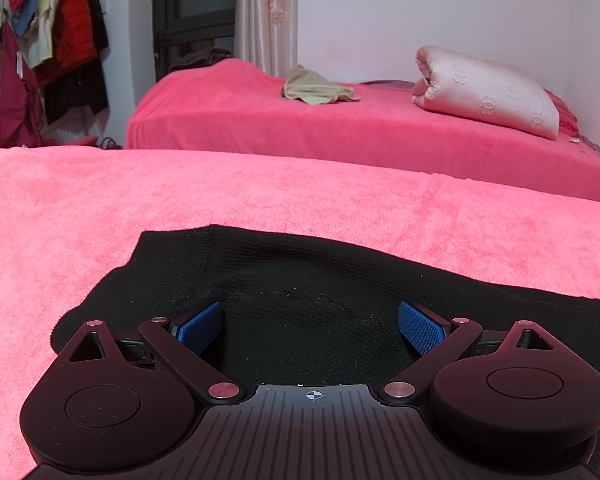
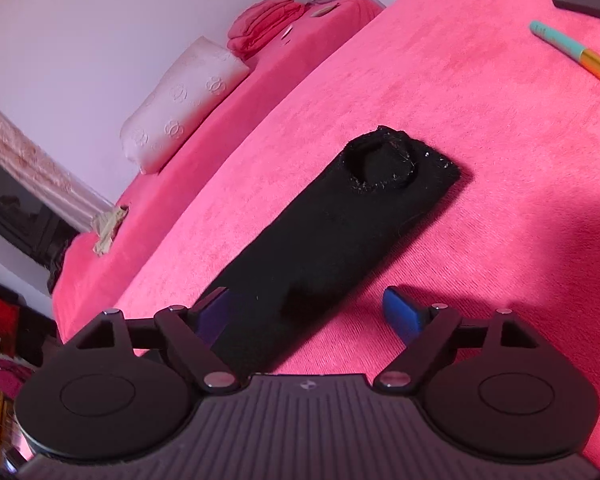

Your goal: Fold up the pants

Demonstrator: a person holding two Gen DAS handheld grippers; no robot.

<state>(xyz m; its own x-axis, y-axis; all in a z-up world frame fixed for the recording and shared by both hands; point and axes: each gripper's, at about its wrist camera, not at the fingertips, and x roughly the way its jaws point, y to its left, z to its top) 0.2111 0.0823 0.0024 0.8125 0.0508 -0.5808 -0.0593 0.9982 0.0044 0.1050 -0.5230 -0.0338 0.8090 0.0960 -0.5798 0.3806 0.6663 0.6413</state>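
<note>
A black knit garment (image 1: 300, 280) lies flat on the pink towel-covered surface (image 1: 100, 208). In the left wrist view my left gripper (image 1: 310, 326) is open just above its near part, blue pads spread wide. In the right wrist view the same black garment (image 2: 332, 232) is a long narrow strip with a round opening at its far end. My right gripper (image 2: 310, 312) is open over the strip's near end; the left pad is over the cloth, the right pad over the pink surface. Neither gripper holds anything.
A second pink bed (image 1: 340, 128) stands behind with a beige garment (image 1: 316, 90) and a folded pale quilt (image 1: 488, 90). A clothes rack (image 1: 48, 40) is at far left. A teal pen (image 2: 572, 52) and a dark flat object (image 2: 588, 0) lie at far right.
</note>
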